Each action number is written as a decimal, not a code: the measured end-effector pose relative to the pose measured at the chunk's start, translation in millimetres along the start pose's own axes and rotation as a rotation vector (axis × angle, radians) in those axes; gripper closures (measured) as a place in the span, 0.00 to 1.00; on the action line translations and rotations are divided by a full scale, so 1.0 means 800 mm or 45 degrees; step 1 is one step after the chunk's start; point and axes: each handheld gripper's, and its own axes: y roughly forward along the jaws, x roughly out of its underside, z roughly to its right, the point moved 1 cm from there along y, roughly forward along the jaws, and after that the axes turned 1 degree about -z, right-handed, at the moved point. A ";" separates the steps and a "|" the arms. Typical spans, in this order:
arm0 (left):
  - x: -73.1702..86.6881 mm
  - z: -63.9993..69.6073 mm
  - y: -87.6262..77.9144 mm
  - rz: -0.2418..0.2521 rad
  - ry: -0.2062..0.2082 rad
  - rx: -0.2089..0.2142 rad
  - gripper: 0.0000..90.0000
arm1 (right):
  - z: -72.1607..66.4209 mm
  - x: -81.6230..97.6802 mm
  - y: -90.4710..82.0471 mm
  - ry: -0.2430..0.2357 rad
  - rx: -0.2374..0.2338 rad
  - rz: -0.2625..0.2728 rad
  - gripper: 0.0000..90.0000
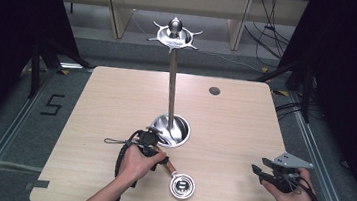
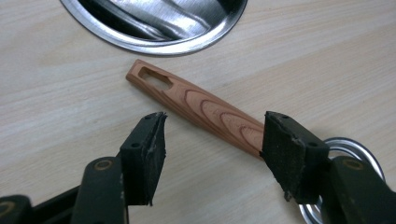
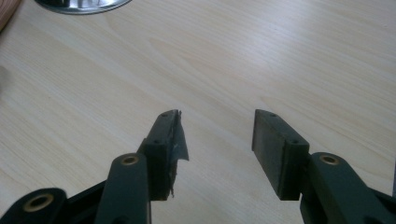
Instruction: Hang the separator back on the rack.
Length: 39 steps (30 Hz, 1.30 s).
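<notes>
A small steel pan [image 1: 181,186] with a wooden handle [image 1: 168,166] lies on the table near the front. In the left gripper view the handle [image 2: 201,109] runs slantwise between the jaws of my left gripper [image 2: 212,126], its slotted end towards the stand's base dish [image 2: 159,23]. The jaws stand wide; the left pad is clear of the wood and the right pad covers the handle's far end beside the pan's rim [image 2: 355,147]. In the high view my left gripper [image 1: 157,153] sits under the hand, just in front of the base. My right gripper [image 1: 258,170] hangs open over bare wood [image 3: 217,116].
A tall steel stand rises from a round base dish [image 1: 173,130] at the table's middle, with a hooked crown [image 1: 174,33] on top. A dark round grommet [image 1: 214,90] sits at the back right. Metal rails run along both sides of the table.
</notes>
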 end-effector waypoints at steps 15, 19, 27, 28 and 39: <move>-0.017 0.012 0.022 -0.060 0.026 -0.084 0.39 | 0.000 0.001 0.000 -0.014 -0.002 -0.038 0.57; -0.018 0.010 0.030 -0.061 0.031 -0.098 0.40 | 0.001 0.000 0.002 -0.040 -0.007 -0.025 0.57; -0.020 0.008 0.032 -0.083 0.024 -0.109 0.41 | -0.003 0.001 0.002 -0.006 -0.006 -0.026 0.57; -0.022 0.005 0.032 -0.120 0.000 -0.096 0.37 | -0.003 0.001 0.002 -0.013 -0.012 -0.029 0.57; -0.023 0.001 0.041 -0.183 0.078 -0.138 0.41 | -0.002 0.001 0.003 -0.017 -0.016 -0.037 0.57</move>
